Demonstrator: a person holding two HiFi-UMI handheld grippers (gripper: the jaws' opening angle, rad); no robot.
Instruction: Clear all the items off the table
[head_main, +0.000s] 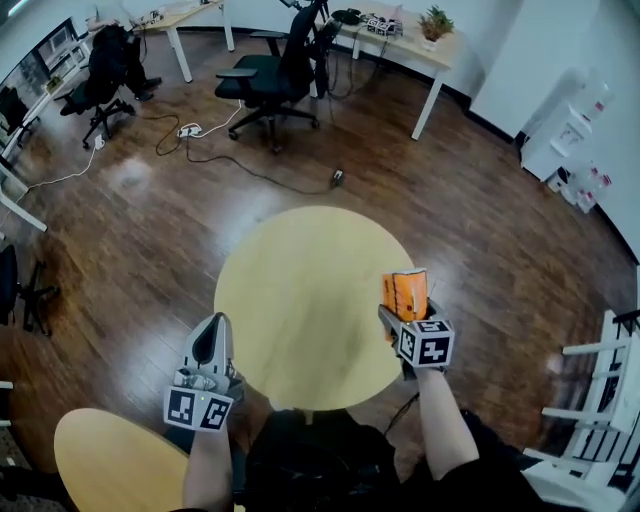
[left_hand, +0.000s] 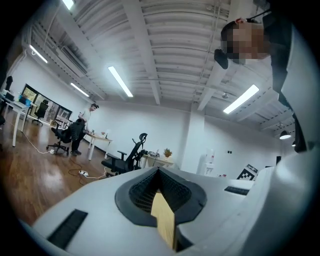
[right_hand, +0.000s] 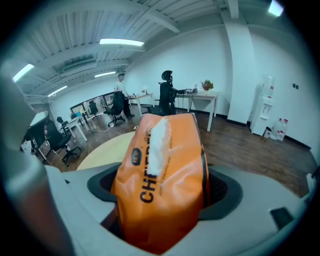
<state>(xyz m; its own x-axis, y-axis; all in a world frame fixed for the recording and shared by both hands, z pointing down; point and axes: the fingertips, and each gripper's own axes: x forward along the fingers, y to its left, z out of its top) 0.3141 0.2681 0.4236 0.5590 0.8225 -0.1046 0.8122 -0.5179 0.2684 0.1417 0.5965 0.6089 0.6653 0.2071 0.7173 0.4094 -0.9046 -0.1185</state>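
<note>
Over table (head_main: 290, 300) edge, right hand-held gripper (head_main: 408, 312) grips orange packet (head_main: 404, 290)

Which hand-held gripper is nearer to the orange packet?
Right. The right hand-held gripper grips the orange packet at the right edge of the round table. The left hand-held gripper is at the table's near-left edge, well apart from the packet.

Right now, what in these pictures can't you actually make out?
- Orange pack: right gripper view, its lettering's end and bottom sit hidden inside the right gripper.
- Round table: head view, its base is mostly hidden under its own top.
- Second table: head view, cut off by the bottom edge.
- Far desk: head view, items too small to name.
</note>
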